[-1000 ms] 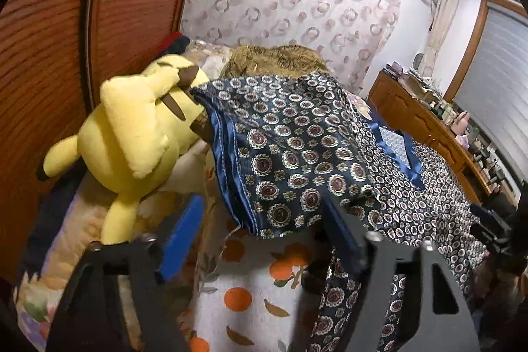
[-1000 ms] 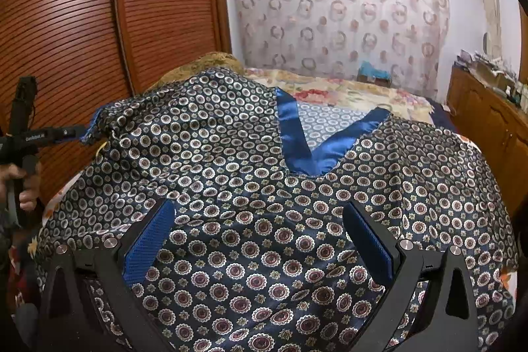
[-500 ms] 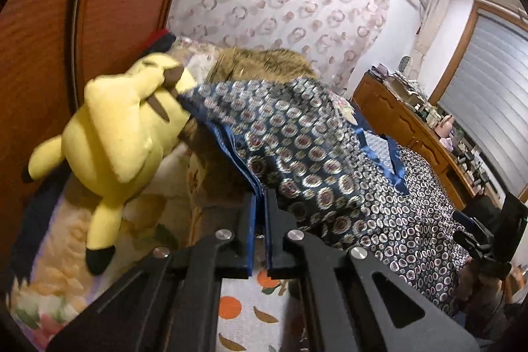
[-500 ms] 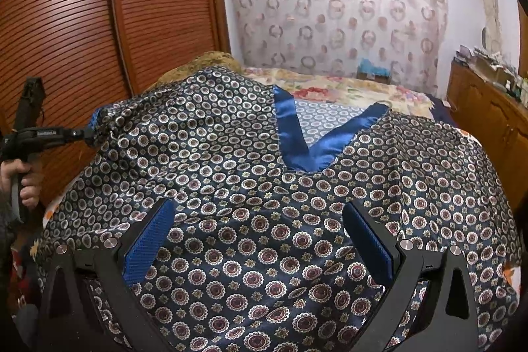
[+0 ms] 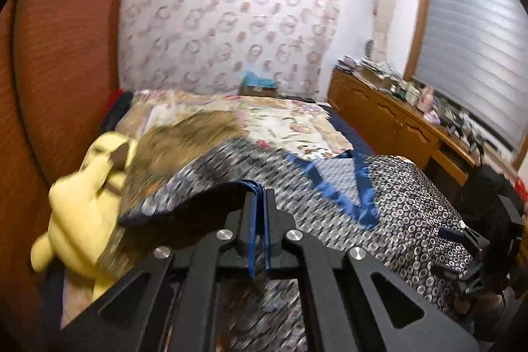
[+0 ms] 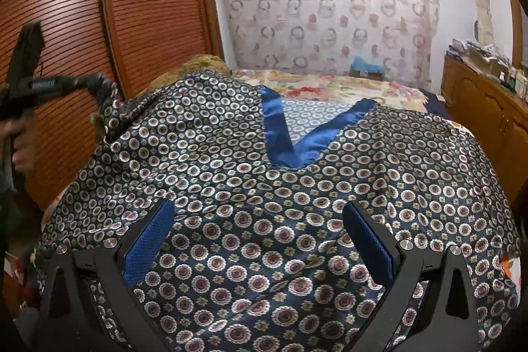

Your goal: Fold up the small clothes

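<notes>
A dark blue patterned top with a bright blue satin V-neck lies spread on the bed; it also shows in the left wrist view. My left gripper is shut on the top's left sleeve edge and holds it lifted; it also shows in the right wrist view at the far left. My right gripper is open and empty, low over the top's lower half; it also shows in the left wrist view at the right edge.
A yellow plush toy and a brown furry cushion lie at the bed's left by the wooden wardrobe. A floral bedsheet lies beyond. A wooden dresser stands on the right. A patterned curtain hangs behind.
My left gripper closed on the sleeve edge and has lifted and swung it rightward over the top. My right gripper stayed open in place.
</notes>
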Demonstrator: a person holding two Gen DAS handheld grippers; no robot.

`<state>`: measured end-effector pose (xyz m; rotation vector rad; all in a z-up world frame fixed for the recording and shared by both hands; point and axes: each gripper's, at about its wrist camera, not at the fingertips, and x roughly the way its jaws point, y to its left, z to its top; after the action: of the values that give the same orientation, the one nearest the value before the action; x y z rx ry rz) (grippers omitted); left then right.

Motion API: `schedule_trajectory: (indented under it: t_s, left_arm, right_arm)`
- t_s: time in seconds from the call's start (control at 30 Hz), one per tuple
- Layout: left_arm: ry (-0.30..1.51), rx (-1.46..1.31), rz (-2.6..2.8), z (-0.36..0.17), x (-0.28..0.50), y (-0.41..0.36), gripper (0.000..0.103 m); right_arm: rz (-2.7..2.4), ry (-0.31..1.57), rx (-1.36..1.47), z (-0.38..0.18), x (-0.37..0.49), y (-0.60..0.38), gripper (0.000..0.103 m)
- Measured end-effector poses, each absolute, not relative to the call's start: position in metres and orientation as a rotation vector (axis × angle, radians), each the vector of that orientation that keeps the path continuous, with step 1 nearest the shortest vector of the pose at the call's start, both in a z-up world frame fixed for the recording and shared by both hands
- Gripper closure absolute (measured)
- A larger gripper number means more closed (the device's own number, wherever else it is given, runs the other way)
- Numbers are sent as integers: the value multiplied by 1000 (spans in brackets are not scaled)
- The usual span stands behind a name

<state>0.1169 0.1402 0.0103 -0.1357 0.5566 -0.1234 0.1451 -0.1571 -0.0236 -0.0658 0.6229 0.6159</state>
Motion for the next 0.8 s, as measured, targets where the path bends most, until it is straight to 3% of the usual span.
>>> schedule_trajectory:
  t_s: [0.33,0.37,0.4,0.57,0.8]
  left_arm:
    - [647,-65,-193,8,144,94,97]
    - [654,-67,-191,8,142,95,89]
    - [654,-68,-189,8,139,96,74]
    - [652,-71,-151,6,126,111,48]
    - [628,-91,-58,-2,96,149,46]
  right_arm:
    - [604,616,-53,-20,147,-173,0]
    - [605,616,-56,-20,147,-173,0]
    - [605,617,-59,-19,148,-174,0]
    - [627,621,-89,-13,156,-167,0]
    - [742,615,-163,6,184,-126,3]
